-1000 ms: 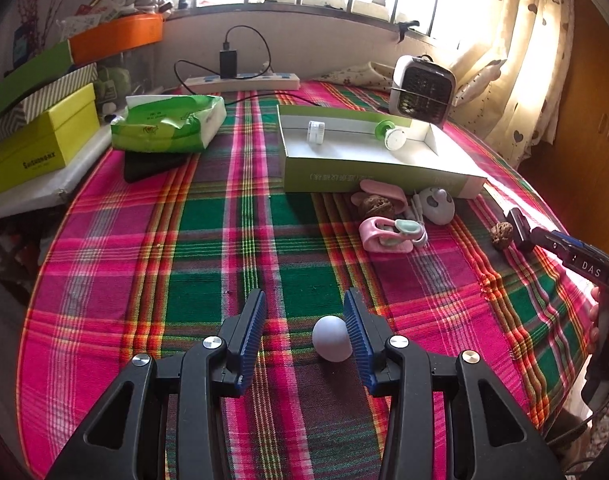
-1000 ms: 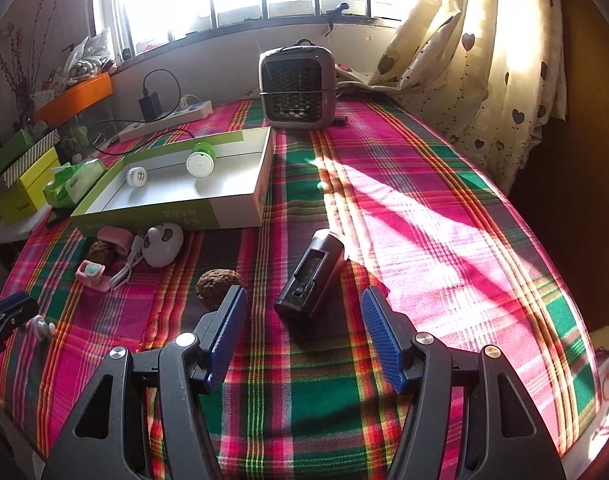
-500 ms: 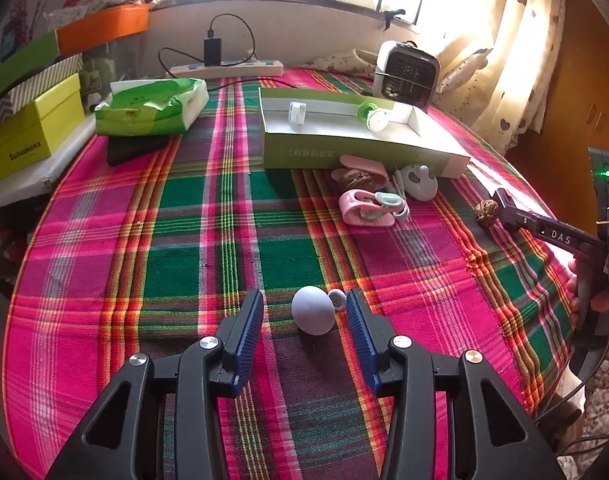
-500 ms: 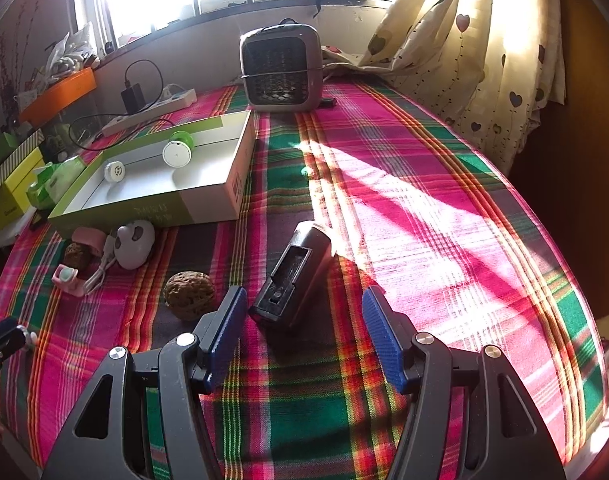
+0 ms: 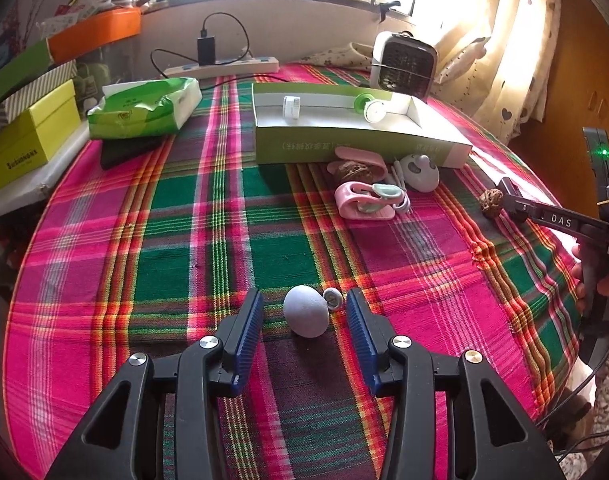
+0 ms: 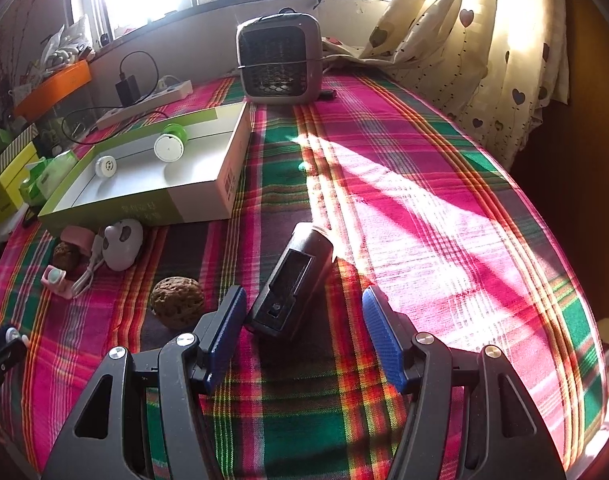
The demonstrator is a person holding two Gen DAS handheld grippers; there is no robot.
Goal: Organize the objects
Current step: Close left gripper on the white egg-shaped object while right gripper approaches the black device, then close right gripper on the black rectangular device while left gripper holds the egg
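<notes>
I held the left hand-held gripper (image 5: 304, 318) tilted down, jaws apart, pale egg (image 5: 306, 311) loose between them on the tabletop (image 5: 208, 240); the right hand-held gripper (image 6: 304, 320) (also open) straddled the dark canister (image 6: 290, 280).

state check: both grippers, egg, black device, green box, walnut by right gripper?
left gripper: open, straddling the egg
pale egg: on the cloth, not gripped
right gripper: open around the black device
black device: lying flat, ungripped
green box: open, two round items inside
walnut: loose on cloth
</notes>
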